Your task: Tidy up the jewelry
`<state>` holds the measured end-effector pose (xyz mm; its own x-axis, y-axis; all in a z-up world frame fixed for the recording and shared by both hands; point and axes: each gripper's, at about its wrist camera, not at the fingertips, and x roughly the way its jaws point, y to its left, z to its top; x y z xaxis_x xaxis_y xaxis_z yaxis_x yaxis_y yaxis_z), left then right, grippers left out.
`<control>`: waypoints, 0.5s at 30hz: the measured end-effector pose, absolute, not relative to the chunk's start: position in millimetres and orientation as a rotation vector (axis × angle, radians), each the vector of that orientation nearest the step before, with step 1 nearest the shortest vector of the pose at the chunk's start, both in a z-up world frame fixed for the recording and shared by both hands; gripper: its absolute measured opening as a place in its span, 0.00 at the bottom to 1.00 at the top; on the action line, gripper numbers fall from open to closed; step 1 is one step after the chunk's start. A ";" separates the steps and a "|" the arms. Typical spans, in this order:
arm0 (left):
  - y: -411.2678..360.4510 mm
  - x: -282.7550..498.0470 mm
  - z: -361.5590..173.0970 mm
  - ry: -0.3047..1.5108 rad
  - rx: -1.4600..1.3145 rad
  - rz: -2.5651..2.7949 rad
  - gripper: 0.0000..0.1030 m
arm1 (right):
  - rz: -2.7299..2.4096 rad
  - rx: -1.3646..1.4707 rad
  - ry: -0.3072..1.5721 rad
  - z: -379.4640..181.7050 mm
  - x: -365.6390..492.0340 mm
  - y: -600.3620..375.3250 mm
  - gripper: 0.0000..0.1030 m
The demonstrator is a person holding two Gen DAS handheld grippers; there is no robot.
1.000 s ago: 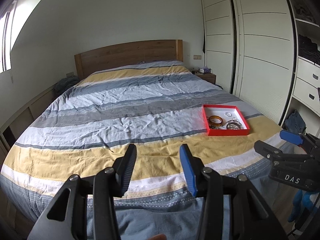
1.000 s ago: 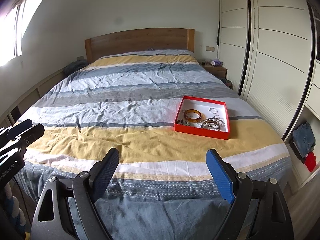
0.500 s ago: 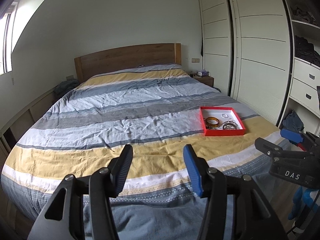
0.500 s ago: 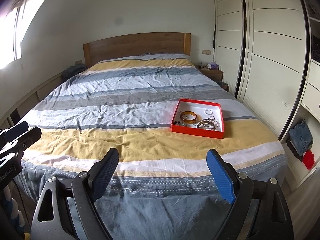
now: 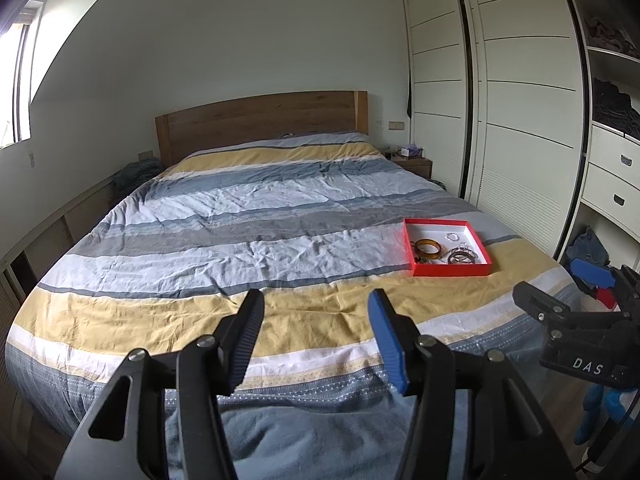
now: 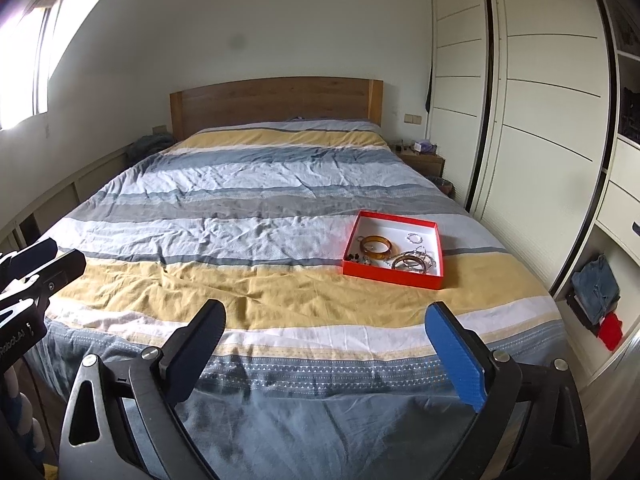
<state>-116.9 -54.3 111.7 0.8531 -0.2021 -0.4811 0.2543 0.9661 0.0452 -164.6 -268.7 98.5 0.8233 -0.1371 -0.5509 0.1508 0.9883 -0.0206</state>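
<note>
A red tray (image 6: 394,274) sits on the striped bedcover (image 6: 240,240), toward the right side of the bed and near its foot, and the jewelry is all inside it: an amber bangle (image 6: 376,247), a cluster of silver bangles (image 6: 412,262) just beside it, a small chain bracelet (image 6: 414,237) farther back, and some small dark pieces (image 6: 354,257) at the near left corner, too small to identify. No jewelry shows loose on the cover. Both tools are held back off the foot of the bed, well apart from the tray and holding nothing: the left gripper (image 5: 316,334) has a moderate gap between its fingers, and the right gripper (image 6: 326,346) is spread wide. This scene fits either a tray of mixed pieces waiting to be sorted or a tray into which everything has already been gathered; the pictures alone do not settle which. Any reach to the tray would have to pass over the bed's foot edge and across soft, wrinkled fabric, which I judge could let the tray tip or slide if pressed. There is broad open cover to the tray's left; to its right the bed edge is near, with the wardrobe doors (image 6: 520,120) close beyond it.
</note>
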 end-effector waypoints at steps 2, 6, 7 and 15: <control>-52.1 -116.5 111.9 0.497 0.105 -0.238 0.51 | -0.157 0.023 0.579 99.0 -166.2 -268.2 0.96; -50.9 -115.8 111.6 0.500 0.104 -0.235 0.51 | -0.167 0.022 0.572 99.9 -168.1 -269.1 0.97; -50.6 -116.0 111.6 0.501 0.104 -0.234 0.51 | -0.171 0.021 0.571 99.8 -168.3 -269.5 0.98; -52.8 -110.9 106.4 0.516 0.111 -0.232 0.51 | -0.190 0.024 0.570 97.5 -169.6 -274.7 1.00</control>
<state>-110.9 -52.8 106.3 0.8442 -0.1918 -0.5005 0.2475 0.9678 0.0467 -169.6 -274.7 97.5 0.8251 -0.1723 -0.5381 0.1857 0.9822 -0.0298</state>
